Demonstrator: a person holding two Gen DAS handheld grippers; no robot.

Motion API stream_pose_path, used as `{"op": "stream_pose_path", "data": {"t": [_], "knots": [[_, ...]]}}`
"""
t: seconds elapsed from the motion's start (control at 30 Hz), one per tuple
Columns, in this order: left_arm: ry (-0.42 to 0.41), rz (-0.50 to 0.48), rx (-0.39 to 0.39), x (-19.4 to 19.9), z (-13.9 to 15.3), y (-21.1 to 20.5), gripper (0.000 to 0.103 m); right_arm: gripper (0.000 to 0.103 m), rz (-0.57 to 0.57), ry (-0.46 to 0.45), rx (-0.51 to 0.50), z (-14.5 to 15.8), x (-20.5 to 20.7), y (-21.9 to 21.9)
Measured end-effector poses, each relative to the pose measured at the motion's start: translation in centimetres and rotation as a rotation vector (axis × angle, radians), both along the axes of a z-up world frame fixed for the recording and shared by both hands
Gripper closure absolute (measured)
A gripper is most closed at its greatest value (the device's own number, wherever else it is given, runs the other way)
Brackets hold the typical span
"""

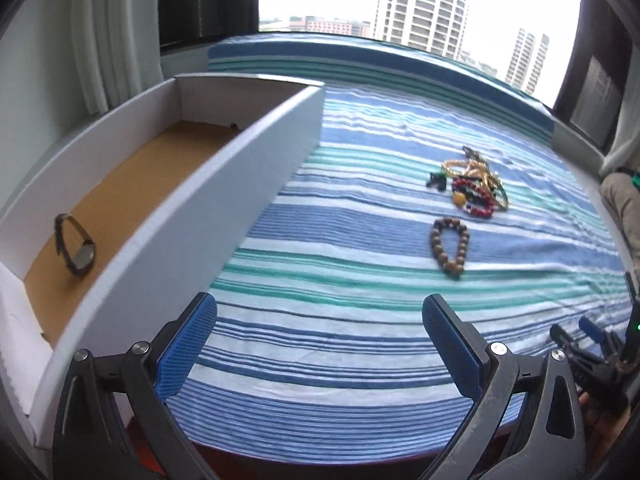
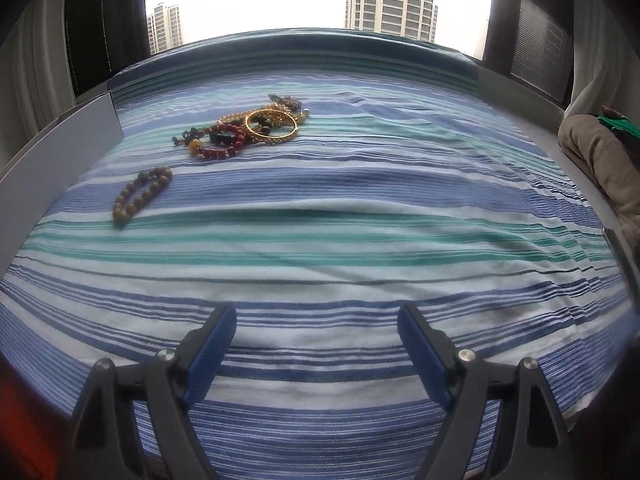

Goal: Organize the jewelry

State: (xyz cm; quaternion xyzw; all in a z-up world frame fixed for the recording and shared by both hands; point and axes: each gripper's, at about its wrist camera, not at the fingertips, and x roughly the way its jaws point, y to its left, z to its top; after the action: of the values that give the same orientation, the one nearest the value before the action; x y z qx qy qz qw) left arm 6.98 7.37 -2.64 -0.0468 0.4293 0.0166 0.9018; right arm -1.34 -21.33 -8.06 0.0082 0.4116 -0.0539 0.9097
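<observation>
A pile of jewelry (image 1: 474, 186) with gold bangles and red beads lies on the striped cloth; it also shows in the right wrist view (image 2: 252, 130). A brown bead bracelet (image 1: 450, 246) lies apart, nearer to me, and shows in the right wrist view (image 2: 142, 196). A white box (image 1: 224, 184) with a brown floor stands at the left and holds a dark wristwatch (image 1: 76, 246). My left gripper (image 1: 320, 344) is open and empty beside the box's long wall. My right gripper (image 2: 316, 344) is open and empty over the cloth, well short of the jewelry.
The blue, green and white striped cloth (image 2: 360, 232) covers the table. The box's wall shows at the left of the right wrist view (image 2: 56, 160). A beige cloth bundle (image 2: 600, 168) lies at the right edge. The right gripper shows at the left wrist view's right edge (image 1: 592, 344). A window is behind.
</observation>
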Motion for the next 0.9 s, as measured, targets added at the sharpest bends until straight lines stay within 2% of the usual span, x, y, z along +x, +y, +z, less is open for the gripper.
{"op": "stream_pose_path", "data": {"t": [0.13,0.3,0.57,0.9], "knots": [[0.079,-0.073,0.01,1.2,-3.5,-3.4,0.001,0.019,-0.002,0.033,0.0,-0.9,0.1,-0.2],[0.153,-0.075,-0.003,1.3,-6.7,-4.3,0.001,0.015,0.002,0.032,0.019,-1.0,0.2,-0.5],[0.157,-0.08,0.066,0.7,-7.4,-4.9,0.001,0.013,0.01,0.028,0.017,-1.0,0.1,-0.5],[0.161,-0.089,0.064,0.5,-7.3,-4.6,0.0,0.013,0.001,0.103,0.031,-0.8,0.3,-0.5]]}}
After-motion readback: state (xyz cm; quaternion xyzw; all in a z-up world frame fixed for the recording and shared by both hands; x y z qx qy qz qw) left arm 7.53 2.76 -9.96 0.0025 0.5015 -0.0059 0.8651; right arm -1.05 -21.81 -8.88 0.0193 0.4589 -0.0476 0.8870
